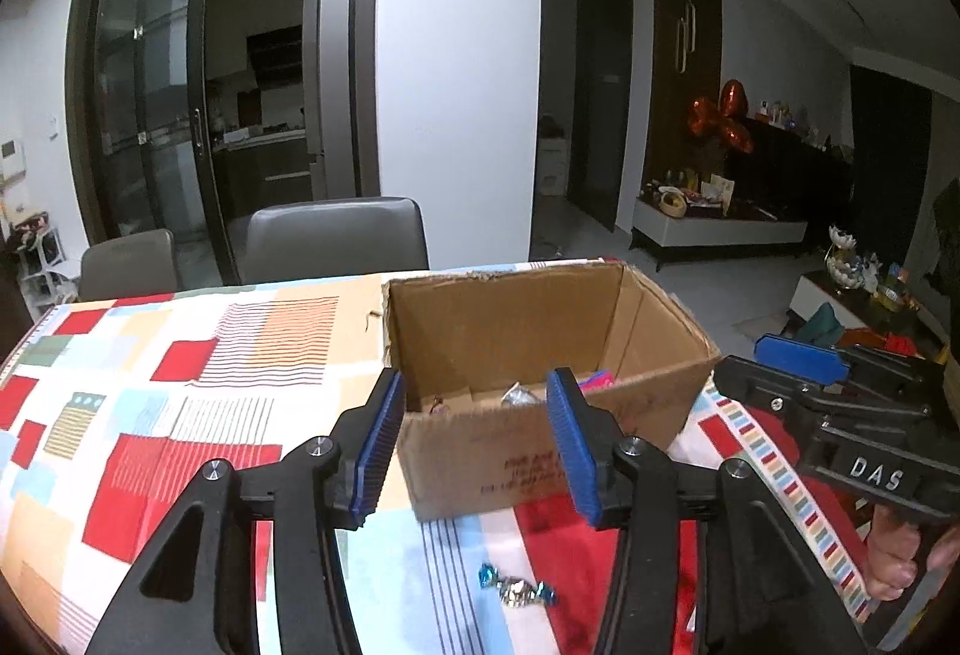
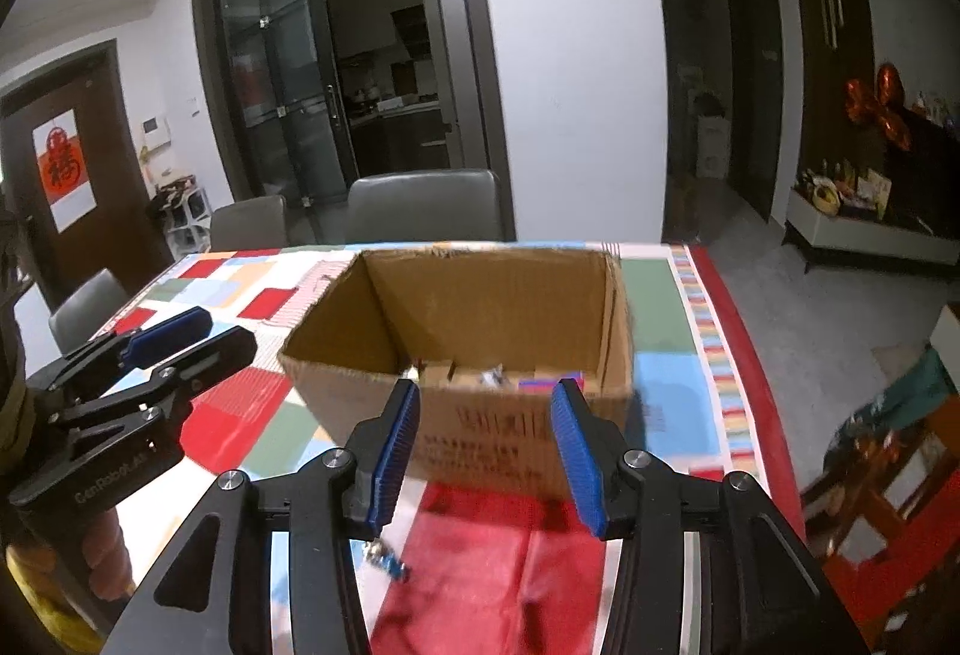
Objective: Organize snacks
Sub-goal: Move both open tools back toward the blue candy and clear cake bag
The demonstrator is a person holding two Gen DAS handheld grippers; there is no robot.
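Note:
An open cardboard box [image 1: 540, 331] stands on the patterned tablecloth and holds a silver-wrapped snack [image 1: 519, 395] and a pink packet [image 1: 596, 380]. It also shows in the right wrist view [image 2: 480, 319]. A blue-and-silver wrapped candy [image 1: 517, 589] lies on the cloth in front of the box, partly hidden behind a finger in the right wrist view [image 2: 387, 559]. My left gripper [image 1: 477, 451] is open and empty, above the candy and just short of the box. My right gripper [image 2: 486, 451] is open and empty, facing the box front.
The tablecloth [image 1: 180, 403] covers the table; its right edge [image 2: 750, 385] drops to the floor. Two grey chairs [image 1: 336, 241] stand at the far side. The right gripper's body [image 1: 840, 415] sits right of the box; the left gripper's body [image 2: 120, 391] sits left of it.

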